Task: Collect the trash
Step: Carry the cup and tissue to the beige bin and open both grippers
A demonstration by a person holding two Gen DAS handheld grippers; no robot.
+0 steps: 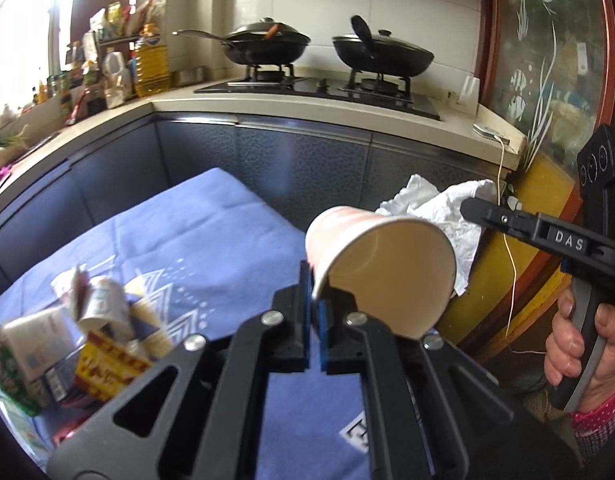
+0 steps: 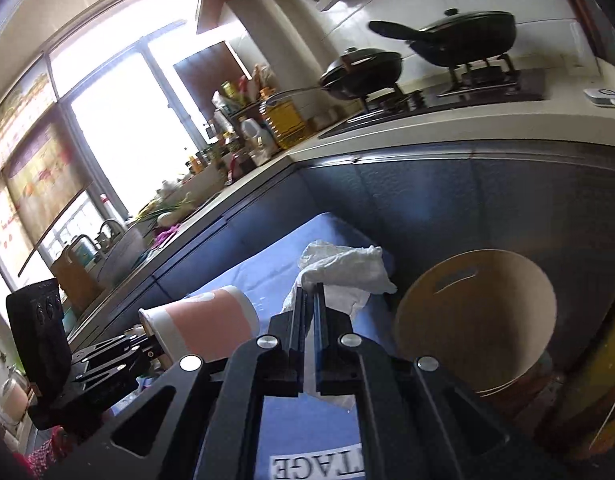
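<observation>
My left gripper [image 1: 315, 300] is shut on the rim of a pink and white paper cup [image 1: 383, 268], held tilted above the blue cloth [image 1: 211, 240]; the cup also shows in the right wrist view [image 2: 203, 320]. My right gripper [image 2: 311, 296] is shut on a crumpled white tissue [image 2: 343, 268], held in the air; the tissue also shows in the left wrist view [image 1: 439, 208] at the right gripper's tips [image 1: 471, 208]. A heap of trash packets and cartons [image 1: 79, 332] lies at the cloth's left.
A kitchen counter [image 1: 307, 108] with a hob and two black pans [image 1: 267, 44] runs behind. Bottles [image 1: 147, 60] crowd its left corner. A round wooden stool [image 2: 479, 320] stands right of the cloth. A glass-fronted cabinet [image 1: 547, 80] is at the right.
</observation>
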